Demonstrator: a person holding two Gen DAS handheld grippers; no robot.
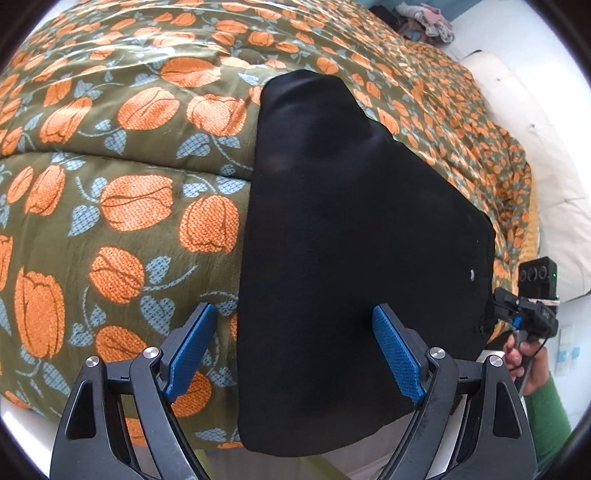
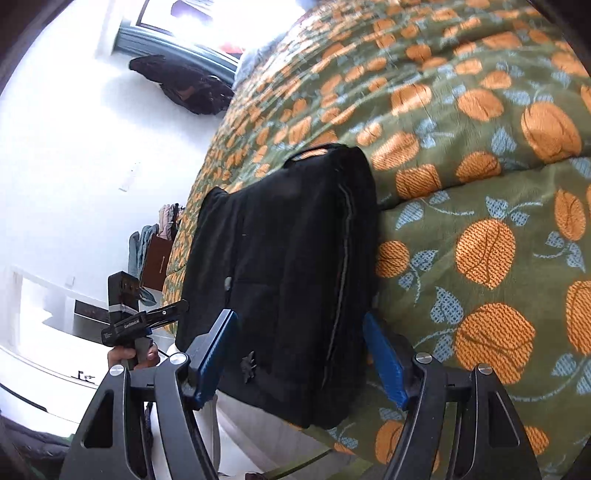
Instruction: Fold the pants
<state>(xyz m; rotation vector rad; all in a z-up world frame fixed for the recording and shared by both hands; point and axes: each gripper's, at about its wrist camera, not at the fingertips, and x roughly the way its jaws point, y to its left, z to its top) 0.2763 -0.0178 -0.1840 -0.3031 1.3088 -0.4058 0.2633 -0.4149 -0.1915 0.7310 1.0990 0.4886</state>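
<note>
The black pants [image 1: 343, 236] lie folded in a thick stack on the olive quilt with orange tulips [image 1: 122, 177], hanging a little over the bed's near edge. My left gripper [image 1: 293, 314] is open, its blue pads either side of the stack's near left part, holding nothing. In the right wrist view the same pants [image 2: 288, 273] lie ahead. My right gripper [image 2: 299, 321] is open too, its pads straddling the near edge of the stack. Each gripper shows in the other's view: the right one [image 1: 498, 301] at the pants' right edge, the left one [image 2: 177, 308] at the left.
The quilt [image 2: 461, 155] covers the whole bed. A white pillow [image 1: 532, 155] lies at the far right. A pile of clothes [image 1: 428, 20] sits beyond the bed. A dark garment [image 2: 184, 85] hangs on the white wall; white furniture [image 2: 55, 332] stands at the left.
</note>
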